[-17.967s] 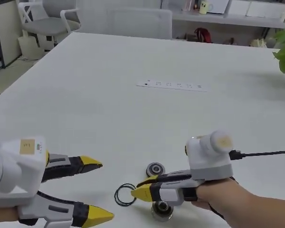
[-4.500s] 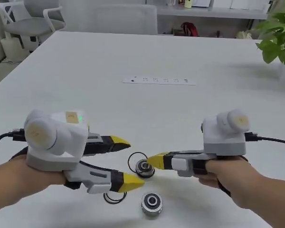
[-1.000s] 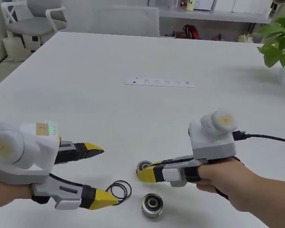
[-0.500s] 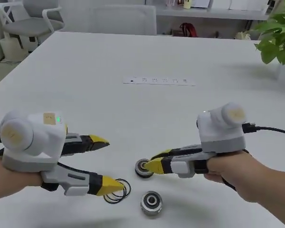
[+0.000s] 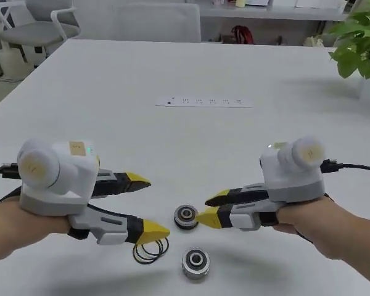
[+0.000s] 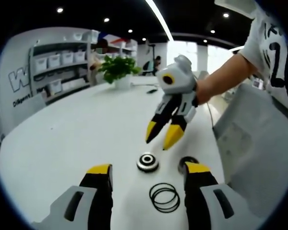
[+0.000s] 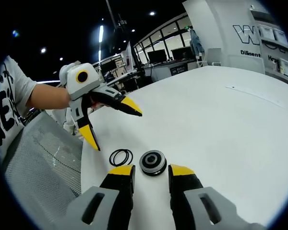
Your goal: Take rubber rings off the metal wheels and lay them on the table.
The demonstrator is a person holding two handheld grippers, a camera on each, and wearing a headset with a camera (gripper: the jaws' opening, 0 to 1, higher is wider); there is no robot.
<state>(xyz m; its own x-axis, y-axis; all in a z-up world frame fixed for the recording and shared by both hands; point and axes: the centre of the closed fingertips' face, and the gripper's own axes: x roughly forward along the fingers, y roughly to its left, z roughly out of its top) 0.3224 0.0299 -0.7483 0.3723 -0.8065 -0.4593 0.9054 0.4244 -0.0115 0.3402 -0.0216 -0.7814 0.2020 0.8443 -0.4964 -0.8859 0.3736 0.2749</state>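
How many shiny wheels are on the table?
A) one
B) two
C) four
B: the far wheel sits by the tips of the right gripper, and the near wheel lies closer to the person, both on the table.
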